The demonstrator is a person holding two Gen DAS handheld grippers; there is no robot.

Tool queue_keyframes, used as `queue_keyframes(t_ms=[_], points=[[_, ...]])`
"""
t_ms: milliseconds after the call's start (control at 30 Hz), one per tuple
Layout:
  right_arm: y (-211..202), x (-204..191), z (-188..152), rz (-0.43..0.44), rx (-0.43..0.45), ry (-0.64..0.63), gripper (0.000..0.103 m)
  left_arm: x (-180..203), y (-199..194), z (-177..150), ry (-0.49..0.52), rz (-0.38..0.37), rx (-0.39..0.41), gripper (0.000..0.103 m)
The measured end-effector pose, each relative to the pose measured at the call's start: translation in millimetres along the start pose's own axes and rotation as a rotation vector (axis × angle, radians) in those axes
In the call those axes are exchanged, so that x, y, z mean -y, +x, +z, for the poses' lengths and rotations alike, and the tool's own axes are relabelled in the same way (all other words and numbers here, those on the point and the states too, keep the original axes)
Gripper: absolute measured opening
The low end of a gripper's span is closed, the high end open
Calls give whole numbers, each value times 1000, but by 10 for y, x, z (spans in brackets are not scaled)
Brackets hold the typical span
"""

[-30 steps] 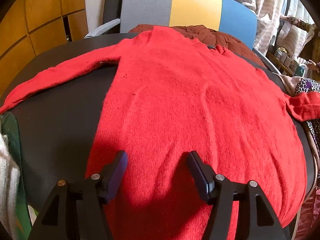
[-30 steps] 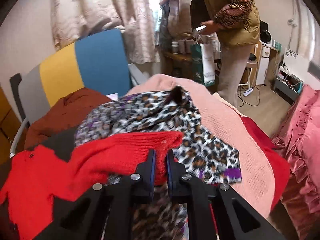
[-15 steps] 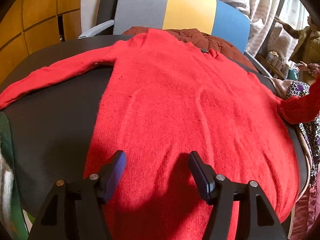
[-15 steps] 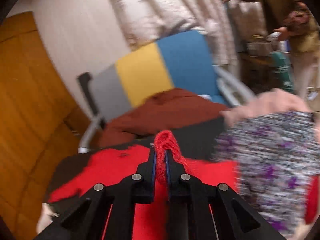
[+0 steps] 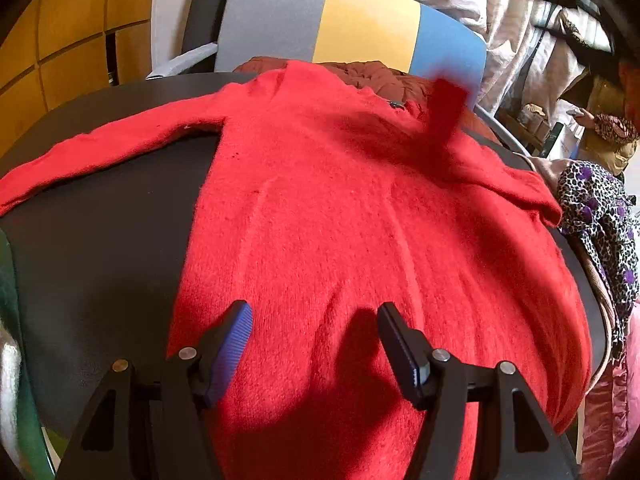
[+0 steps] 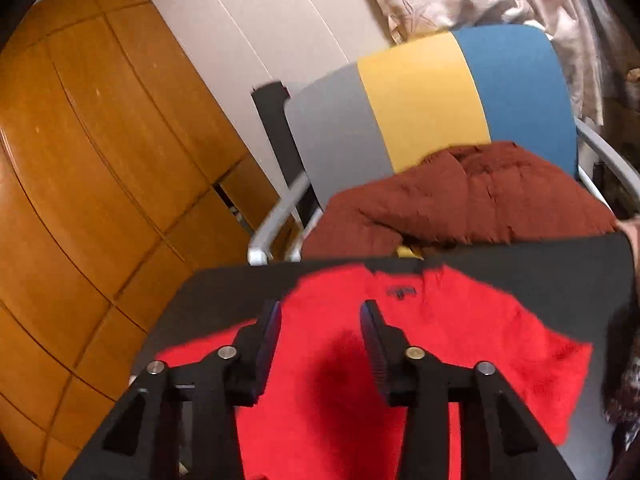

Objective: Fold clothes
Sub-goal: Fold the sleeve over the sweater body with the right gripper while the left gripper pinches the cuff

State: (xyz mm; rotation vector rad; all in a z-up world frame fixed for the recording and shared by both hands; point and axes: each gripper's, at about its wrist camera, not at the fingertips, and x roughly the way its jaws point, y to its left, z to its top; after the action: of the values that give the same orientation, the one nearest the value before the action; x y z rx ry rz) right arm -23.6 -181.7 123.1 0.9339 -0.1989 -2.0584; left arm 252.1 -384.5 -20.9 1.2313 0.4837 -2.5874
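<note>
A red sweater (image 5: 340, 200) lies flat on the black table (image 5: 100, 240), its left sleeve (image 5: 100, 148) stretched out to the left. My left gripper (image 5: 314, 320) hovers open over the hem with nothing between its fingers. The right sleeve (image 5: 444, 108) is a blurred red strip in the air near the collar, over the sweater's upper right. In the right wrist view my right gripper (image 6: 320, 320) is above the sweater (image 6: 460, 332) near its neck label. Its jaws are opening, and the pads press on nothing. A dark red blur of cloth shows below the gap.
A grey, yellow and blue chair (image 5: 360, 20) stands behind the table with a rust-brown garment (image 6: 460, 200) on its seat. Leopard-print cloth (image 5: 592, 200) is piled at the table's right edge. Wooden cabinets (image 6: 80, 160) fill the left. A person (image 5: 612, 128) stands at the far right.
My right gripper swung left from the leopard-print pile to over the sweater's chest, carrying the red sleeve, then opened and let it go. The left gripper stayed open and barely moved.
</note>
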Motion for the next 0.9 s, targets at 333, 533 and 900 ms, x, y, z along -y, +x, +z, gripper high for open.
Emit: queue_keyframes(t_ms=[333,533,900], points=[[441,761,-1628,-372,-202,-43,43,-117,-39,501,-128,-171,-12,53],[429,764,-1975,-475,-111,-158,45,102,247,1159,-40,-155,-14,53],[349,736,-1922,-418,-88,-119,50,259,1240,1801,-68,-207,-203,53]])
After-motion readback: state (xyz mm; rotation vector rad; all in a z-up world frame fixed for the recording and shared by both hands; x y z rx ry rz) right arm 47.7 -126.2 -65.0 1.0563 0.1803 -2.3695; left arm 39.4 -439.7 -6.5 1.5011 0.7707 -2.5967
